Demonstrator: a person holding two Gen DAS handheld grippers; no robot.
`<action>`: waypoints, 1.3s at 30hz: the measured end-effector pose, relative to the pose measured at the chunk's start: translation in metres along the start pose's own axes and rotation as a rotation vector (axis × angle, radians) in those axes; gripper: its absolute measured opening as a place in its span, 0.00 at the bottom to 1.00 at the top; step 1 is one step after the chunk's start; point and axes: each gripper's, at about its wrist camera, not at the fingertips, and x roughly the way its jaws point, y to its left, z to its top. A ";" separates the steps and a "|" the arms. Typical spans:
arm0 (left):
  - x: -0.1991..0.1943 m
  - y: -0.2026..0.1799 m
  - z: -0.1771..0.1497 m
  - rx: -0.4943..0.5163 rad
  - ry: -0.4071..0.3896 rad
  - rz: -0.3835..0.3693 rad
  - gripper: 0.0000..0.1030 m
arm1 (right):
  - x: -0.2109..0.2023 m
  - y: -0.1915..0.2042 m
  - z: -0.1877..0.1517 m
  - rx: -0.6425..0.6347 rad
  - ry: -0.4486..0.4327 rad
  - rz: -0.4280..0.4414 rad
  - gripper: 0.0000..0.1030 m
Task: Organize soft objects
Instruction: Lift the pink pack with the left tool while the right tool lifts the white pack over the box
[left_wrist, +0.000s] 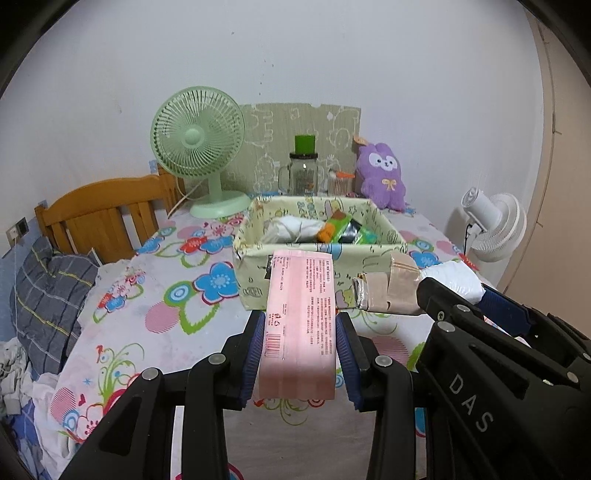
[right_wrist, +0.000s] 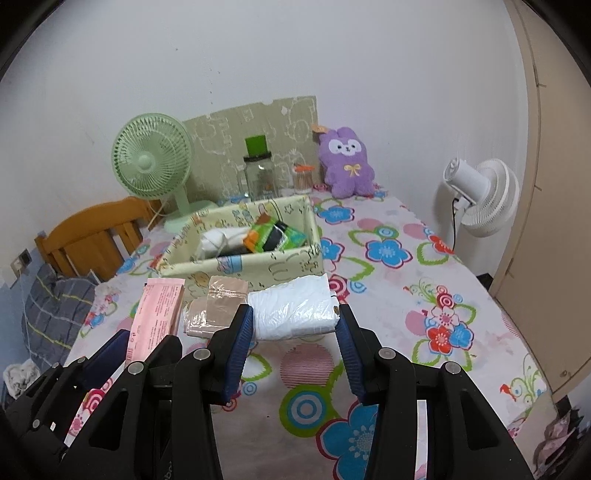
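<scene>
So the pink pack (left_wrist: 301, 317) is pinched between the left claw (left_wrist: 301, 347) pads, held long-ways and pointing straight at the box (left_wrist: 255, 275) — lifted off the worktop (left_wrist: 184, 295) as far as I can tell, with its far end just short of the box's near wall. My guess is it's held that way so it can slide in over the rim end-first. The right claw (right_wrist: 293, 341) has its pads on either side of the white pack (right_wrist: 295, 310), and they look pressed against its ends, so I'd call that a grip too, though the plastic is crinkly and it's hard to be sure how firm it is. Between the two packs sits a beige pouch (right_wrist: 218, 308), just beside the white one and in nobody's grip. The box already has a white bundle (left_wrist: 291, 229) and some green packets (left_wrist: 338, 223) in it, which is why I read this as the sorting bin. Both claws come in side by side, low and roughly level, aimed forward at the box — the right one shows up at the edge of the left view, so they're close together. Further back there's a green fan (left_wrist: 197, 144), a jar (left_wrist: 303, 171) and a purple plush (left_wrist: 382, 173) by the wall.
</scene>
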 end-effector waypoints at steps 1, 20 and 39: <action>-0.003 0.000 0.002 0.000 -0.006 0.000 0.38 | -0.003 0.000 0.001 -0.001 -0.006 0.001 0.48; -0.033 0.000 0.029 0.004 -0.083 -0.011 0.38 | -0.041 0.008 0.030 -0.028 -0.093 0.003 0.48; -0.027 0.007 0.061 0.016 -0.120 -0.001 0.38 | -0.037 0.016 0.062 -0.035 -0.140 0.027 0.48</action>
